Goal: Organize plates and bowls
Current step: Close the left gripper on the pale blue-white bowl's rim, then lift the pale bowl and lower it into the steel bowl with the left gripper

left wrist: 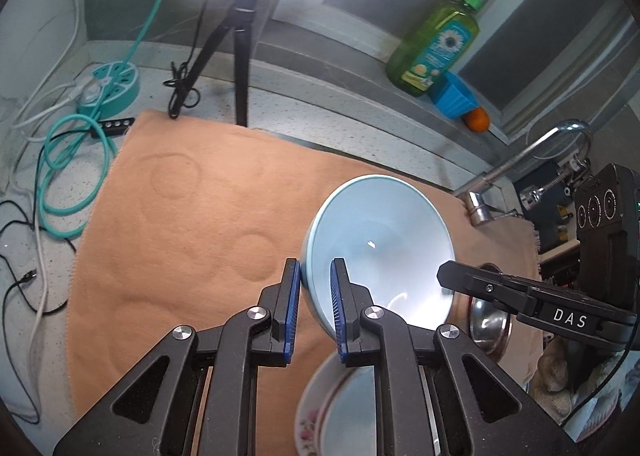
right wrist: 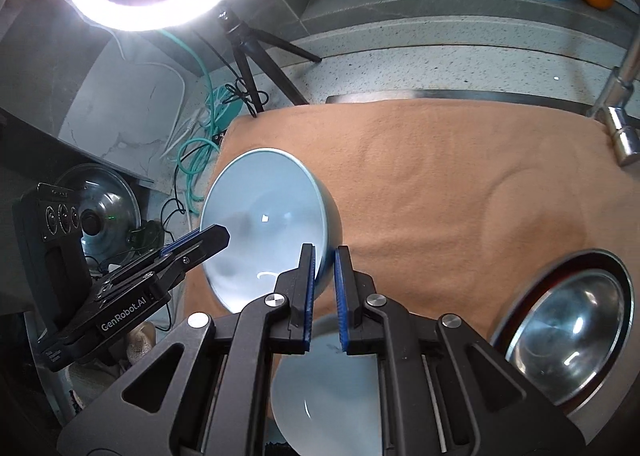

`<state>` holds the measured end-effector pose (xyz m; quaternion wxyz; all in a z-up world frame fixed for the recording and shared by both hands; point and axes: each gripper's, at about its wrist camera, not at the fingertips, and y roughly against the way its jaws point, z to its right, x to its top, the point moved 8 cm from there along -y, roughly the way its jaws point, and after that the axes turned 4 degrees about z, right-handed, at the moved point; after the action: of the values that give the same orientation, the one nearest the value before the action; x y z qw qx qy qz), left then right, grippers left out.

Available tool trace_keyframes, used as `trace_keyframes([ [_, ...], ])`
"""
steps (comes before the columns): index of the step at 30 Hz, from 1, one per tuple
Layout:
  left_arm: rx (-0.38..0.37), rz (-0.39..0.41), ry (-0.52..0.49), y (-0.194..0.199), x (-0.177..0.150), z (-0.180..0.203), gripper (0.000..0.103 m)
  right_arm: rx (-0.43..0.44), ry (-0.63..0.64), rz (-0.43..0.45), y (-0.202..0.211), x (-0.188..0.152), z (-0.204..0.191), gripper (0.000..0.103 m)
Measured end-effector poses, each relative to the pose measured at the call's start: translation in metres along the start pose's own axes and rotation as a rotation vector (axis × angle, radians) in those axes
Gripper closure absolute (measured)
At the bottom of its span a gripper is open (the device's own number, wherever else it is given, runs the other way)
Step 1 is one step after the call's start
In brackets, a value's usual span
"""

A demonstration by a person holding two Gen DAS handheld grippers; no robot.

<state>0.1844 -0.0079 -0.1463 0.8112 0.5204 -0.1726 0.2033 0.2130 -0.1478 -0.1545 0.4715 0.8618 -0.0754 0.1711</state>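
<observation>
A light blue bowl is held tilted above the orange towel. My left gripper is shut on its left rim. My right gripper is shut on the opposite rim of the same bowl. Each gripper shows in the other's view: the right one and the left one. Below sit another pale bowl on a floral plate. A steel bowl rests on the towel at the right.
A ring light on a black tripod stands at the back. Cables and a teal power strip lie at the left. A green soap bottle, blue cup and orange sit on the ledge. A faucet is at the right.
</observation>
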Motion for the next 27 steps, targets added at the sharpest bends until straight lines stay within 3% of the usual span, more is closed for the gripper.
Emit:
trace_keyframes([
  [11, -0.085, -0.009, -0.091, 0.005, -0.016, 0.067, 0.089, -0.011, -0.045, 0.055, 0.06, -0.018, 0.043, 0.094],
  [27, -0.159, -0.11, -0.227, -0.037, -0.052, 0.16, 0.089, -0.088, -0.163, 0.121, 0.12, -0.05, 0.136, 0.094],
])
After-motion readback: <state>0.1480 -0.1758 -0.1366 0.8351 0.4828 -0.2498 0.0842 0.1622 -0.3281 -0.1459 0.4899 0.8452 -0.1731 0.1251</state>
